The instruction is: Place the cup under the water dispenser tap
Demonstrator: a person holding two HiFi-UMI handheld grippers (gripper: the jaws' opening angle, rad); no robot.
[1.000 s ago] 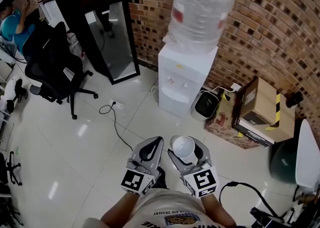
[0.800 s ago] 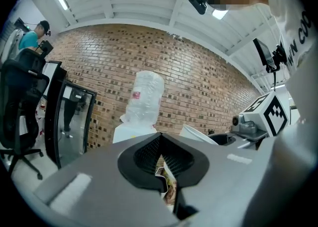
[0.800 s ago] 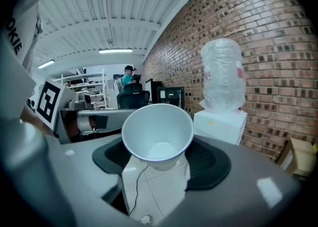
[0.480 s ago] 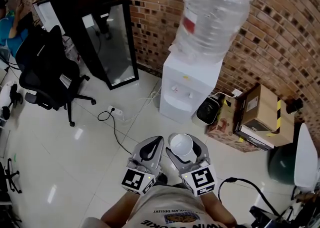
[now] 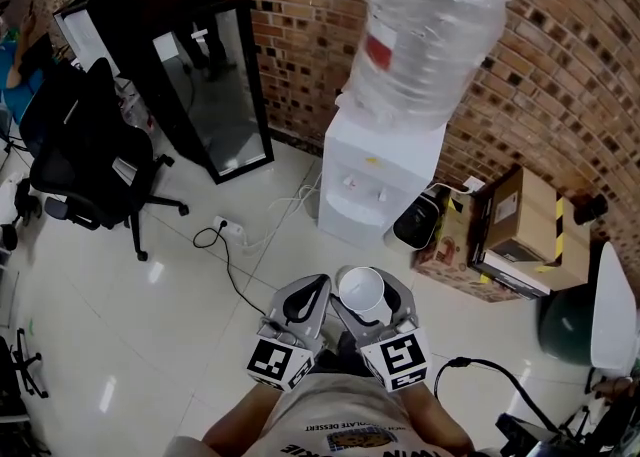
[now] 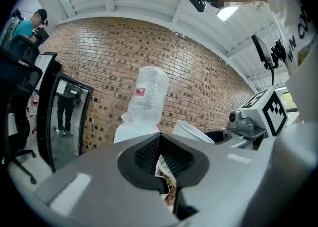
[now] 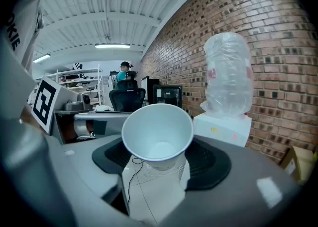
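A white paper cup (image 5: 362,290) stands upright with its mouth up, and my right gripper (image 5: 368,299) is shut on it at chest height. In the right gripper view the cup (image 7: 158,131) fills the gap between the black pads (image 7: 208,159). The white water dispenser (image 5: 370,180), with a clear bottle (image 5: 430,35) on top, stands against the brick wall ahead; its taps (image 5: 360,185) are over a recess. The cup is well short of it. My left gripper (image 5: 305,297) is beside the right one, shut with nothing in it (image 6: 161,154).
A black office chair (image 5: 90,145) and a black-framed glass panel (image 5: 215,85) stand to the left. A power strip with cable (image 5: 228,230) lies on the white tiled floor. Cardboard boxes (image 5: 515,220) and a small black-and-white appliance (image 5: 412,215) sit right of the dispenser.
Both grippers have moved toward the dispenser, the cup still held in the right one. The dispenser and its bottle look larger and nearer; the chair has slid toward the left edge.
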